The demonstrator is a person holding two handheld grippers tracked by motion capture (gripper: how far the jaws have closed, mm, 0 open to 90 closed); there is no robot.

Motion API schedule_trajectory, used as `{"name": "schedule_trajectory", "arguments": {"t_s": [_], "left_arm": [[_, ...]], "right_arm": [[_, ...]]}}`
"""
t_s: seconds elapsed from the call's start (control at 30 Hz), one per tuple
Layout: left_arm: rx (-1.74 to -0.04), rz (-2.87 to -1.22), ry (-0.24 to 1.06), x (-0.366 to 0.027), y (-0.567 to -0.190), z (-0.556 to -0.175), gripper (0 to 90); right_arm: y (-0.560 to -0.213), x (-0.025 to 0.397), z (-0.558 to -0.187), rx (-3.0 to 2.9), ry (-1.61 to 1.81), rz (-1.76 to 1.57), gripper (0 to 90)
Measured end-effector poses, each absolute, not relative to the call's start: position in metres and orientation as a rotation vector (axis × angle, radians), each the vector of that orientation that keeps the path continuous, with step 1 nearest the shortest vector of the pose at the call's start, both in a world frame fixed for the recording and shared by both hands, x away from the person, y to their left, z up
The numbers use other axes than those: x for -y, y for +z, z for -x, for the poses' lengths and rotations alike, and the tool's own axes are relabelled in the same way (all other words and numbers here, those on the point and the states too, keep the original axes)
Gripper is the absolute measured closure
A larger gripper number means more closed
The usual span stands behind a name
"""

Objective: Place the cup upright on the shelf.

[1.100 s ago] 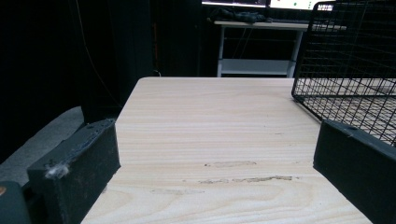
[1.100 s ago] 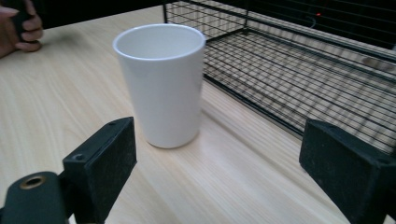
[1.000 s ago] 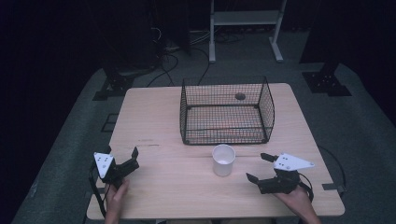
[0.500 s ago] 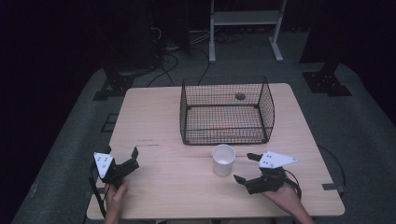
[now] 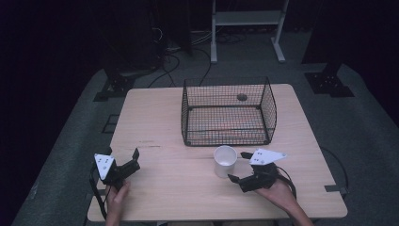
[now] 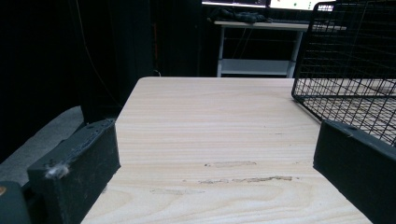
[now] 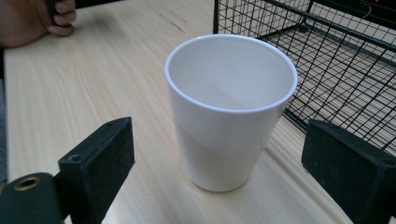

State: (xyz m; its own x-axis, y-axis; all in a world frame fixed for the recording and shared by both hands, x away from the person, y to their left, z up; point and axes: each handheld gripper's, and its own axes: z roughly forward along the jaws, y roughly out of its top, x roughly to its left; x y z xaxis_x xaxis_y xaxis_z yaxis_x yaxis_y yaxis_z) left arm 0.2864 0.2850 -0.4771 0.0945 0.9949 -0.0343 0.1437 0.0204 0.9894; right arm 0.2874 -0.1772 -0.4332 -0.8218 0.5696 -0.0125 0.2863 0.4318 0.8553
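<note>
Two hand-held grippers on the table (image 5: 155, 113), both spread wide and gripping nothing: right hand-held gripper (image 5: 241, 166) just short of the upright white cup (image 5: 225, 160), cup between its jaws' line, wire basket (image 5: 228, 112) beyond; left hand-held gripper (image 5: 123, 159) well apart over bare wood.

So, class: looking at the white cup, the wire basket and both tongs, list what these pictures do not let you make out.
- Dark round spot behind the wire basket, high view: too small to identify.
- White cup, right gripper view: its inside bottom is hidden by its own wall.
- Wire basket, left gripper view: cut off by the right edge.
- Left tongs, high view: too small and dark to judge the tip surfaces.
</note>
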Motion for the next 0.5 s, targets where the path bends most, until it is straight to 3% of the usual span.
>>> {"name": "schedule_trajectory", "arguments": {"t_s": [0.5], "left_arm": [[-1.253,-1.338,1.046,-0.285,-0.477,-0.286,0.0]], "right_arm": [[-0.437,0.157,-0.308,-2.407,1.326,-0.764,8.8]]}}
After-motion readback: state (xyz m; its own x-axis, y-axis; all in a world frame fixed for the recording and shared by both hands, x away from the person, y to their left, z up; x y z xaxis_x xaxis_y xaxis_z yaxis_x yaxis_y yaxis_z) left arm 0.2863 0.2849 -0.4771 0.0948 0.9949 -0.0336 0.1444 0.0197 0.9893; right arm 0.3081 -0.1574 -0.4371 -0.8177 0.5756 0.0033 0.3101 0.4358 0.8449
